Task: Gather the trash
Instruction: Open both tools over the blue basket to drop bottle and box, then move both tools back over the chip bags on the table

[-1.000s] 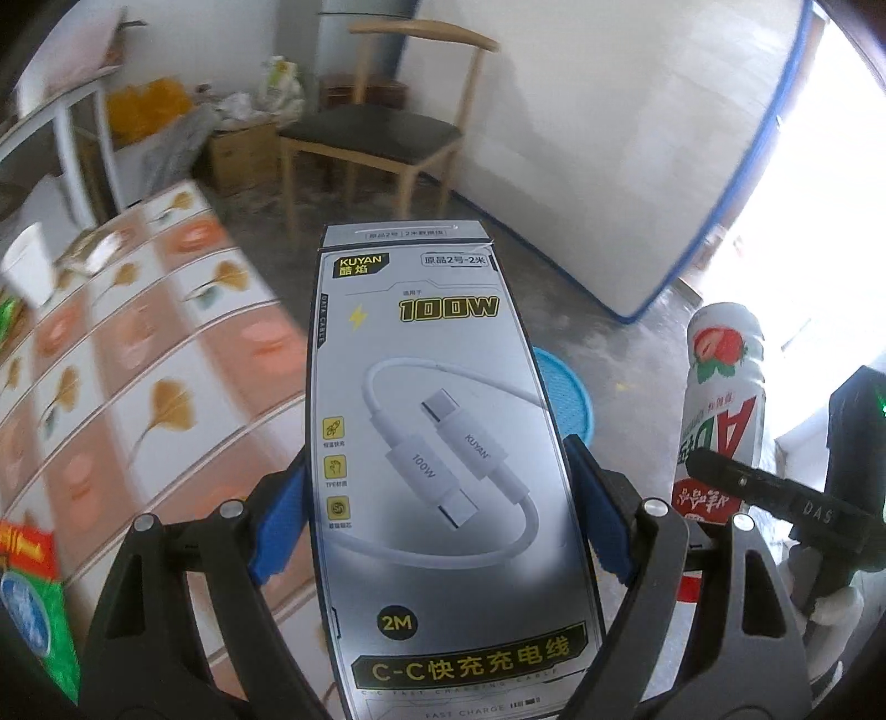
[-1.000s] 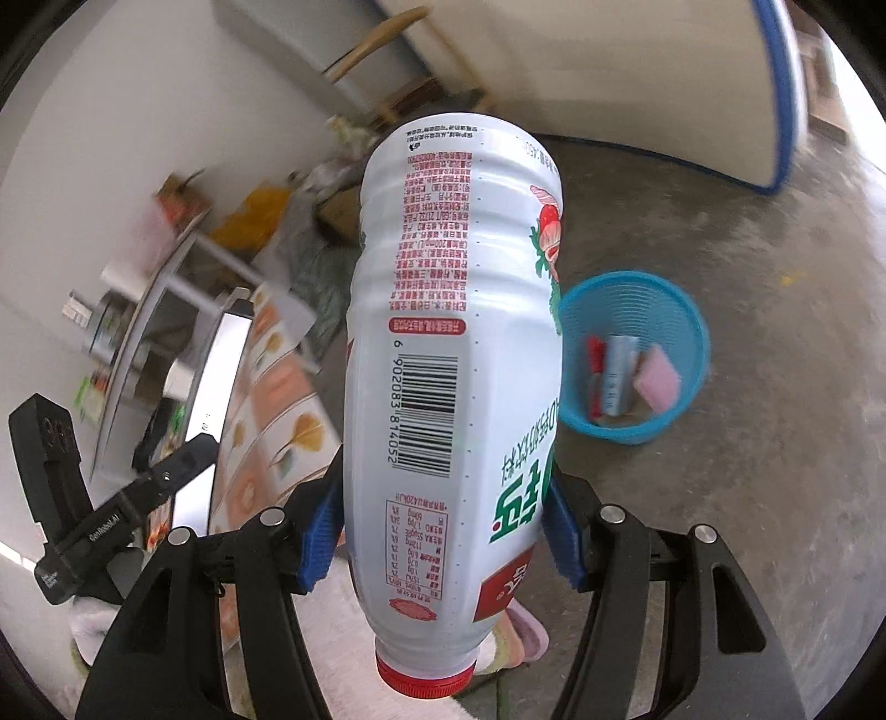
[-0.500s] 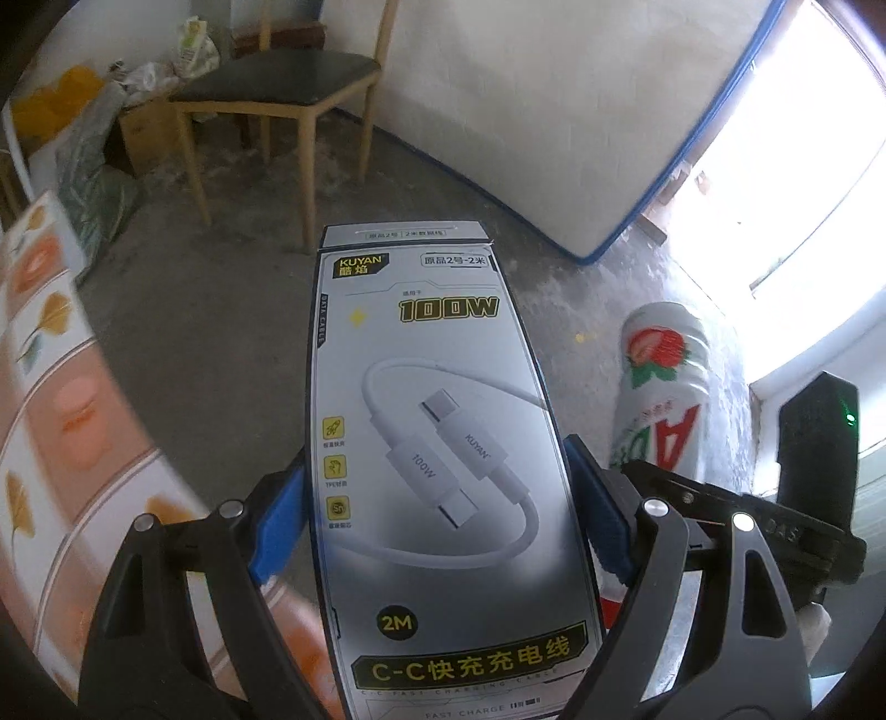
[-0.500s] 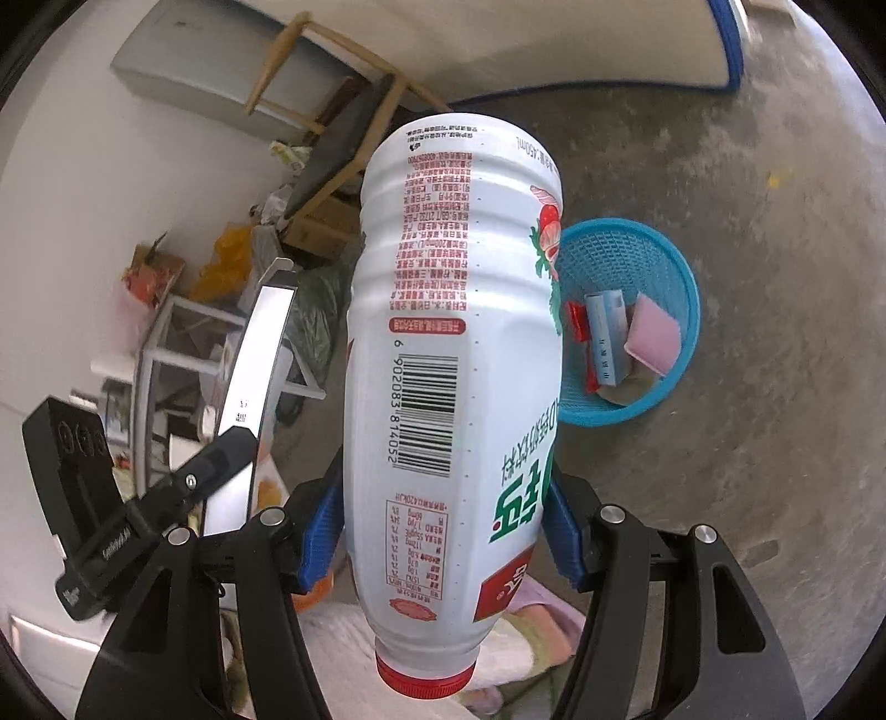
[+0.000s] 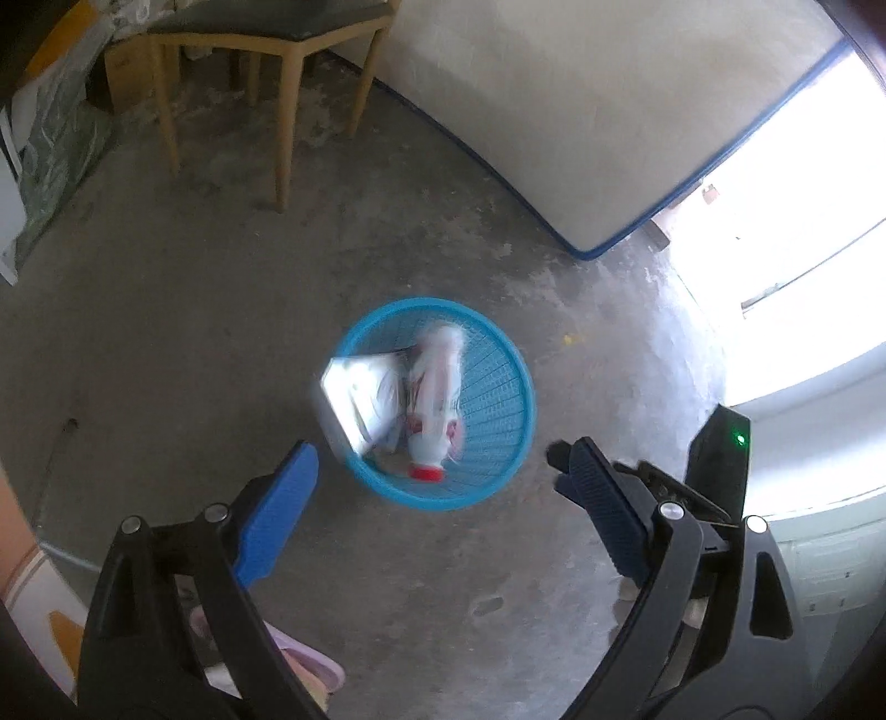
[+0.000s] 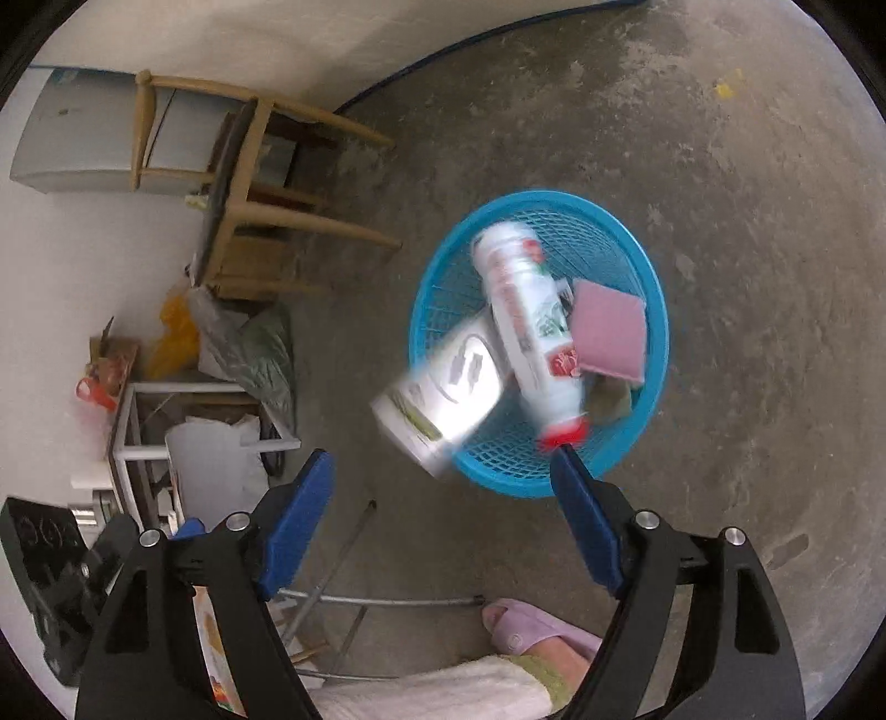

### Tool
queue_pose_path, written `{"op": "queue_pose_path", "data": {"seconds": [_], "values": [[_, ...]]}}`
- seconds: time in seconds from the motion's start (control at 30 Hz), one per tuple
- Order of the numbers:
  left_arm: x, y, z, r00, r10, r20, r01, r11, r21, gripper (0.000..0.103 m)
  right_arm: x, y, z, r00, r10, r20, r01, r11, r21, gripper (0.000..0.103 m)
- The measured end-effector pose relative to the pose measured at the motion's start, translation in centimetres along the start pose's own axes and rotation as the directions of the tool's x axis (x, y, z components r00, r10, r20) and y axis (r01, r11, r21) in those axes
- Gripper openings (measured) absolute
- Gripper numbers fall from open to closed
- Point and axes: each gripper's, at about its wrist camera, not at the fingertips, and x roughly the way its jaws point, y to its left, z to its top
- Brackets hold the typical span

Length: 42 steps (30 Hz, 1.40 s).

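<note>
A blue mesh basket [image 5: 498, 410] [image 6: 631, 255] stands on the concrete floor below both grippers. A white bottle with a red cap [image 5: 437, 399] [image 6: 526, 327] is blurred inside it, cap toward me. A grey cable box [image 5: 354, 399] [image 6: 443, 399] is blurred at the basket's near-left rim, part in and part over the edge. My left gripper [image 5: 432, 459] hangs above the basket with its jaws opening and nothing between them. My right gripper [image 6: 443, 471] is also above it, jaws opening, nothing between them. A pink sponge [image 6: 609, 329] lies in the basket.
A wooden chair [image 5: 266, 50] [image 6: 260, 183] stands beyond the basket. A white mattress with blue trim [image 5: 581, 111] leans against the wall. Bags and a box [image 6: 221, 338] lie by a white frame. A person's foot in a pink slipper [image 6: 531, 631] is near the bottom edge.
Both grippers swung down over the basket and opened. The cable box left my left gripper and the bottle left my right gripper; both now appear blurred in or at the basket.
</note>
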Motion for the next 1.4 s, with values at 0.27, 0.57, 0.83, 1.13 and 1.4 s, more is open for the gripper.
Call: {"op": "queue_pose_path", "data": {"seconds": [0.27, 0.57, 0.83, 1.13, 1.4], "values": [[-3.6, 0.8, -1.2, 0.997, -0.023, 0.067, 0.022, 1.000, 0.018, 0.088, -1.4, -1.0, -4.9, 0.998, -0.066, 0.006, 0.067, 0.995, -0.071, 0.078], [-9.4, 0.5, -5.6, 0.980, -0.083, 0.182, 0.077, 0.996, 0.037, 0.088, -7.4, 3.9, -10.0, 0.959, -0.215, 0.186, 0.264, 0.916, -0.303, 0.079], [-19.2, 1.1, -13.9, 0.921, -0.082, 0.381, 0.046, 0.994, 0.101, 0.088, -14.1, 12.5, -15.9, 0.846, -0.197, 0.495, 0.473, 0.704, -0.530, 0.097], [-28.4, 7.0, -24.2, 0.843, 0.085, 0.531, -0.078, 0.996, -0.036, 0.088, -16.6, 17.8, -21.5, 0.923, 0.022, 0.384, 0.266, 0.684, -0.679, 0.097], [-35.3, 14.0, -37.0, 0.739, 0.312, 0.597, -0.165, 0.943, -0.289, 0.088, -11.8, 24.3, -27.7, 0.992, 0.122, 0.015, -0.062, 0.602, -0.796, 0.097]]}}
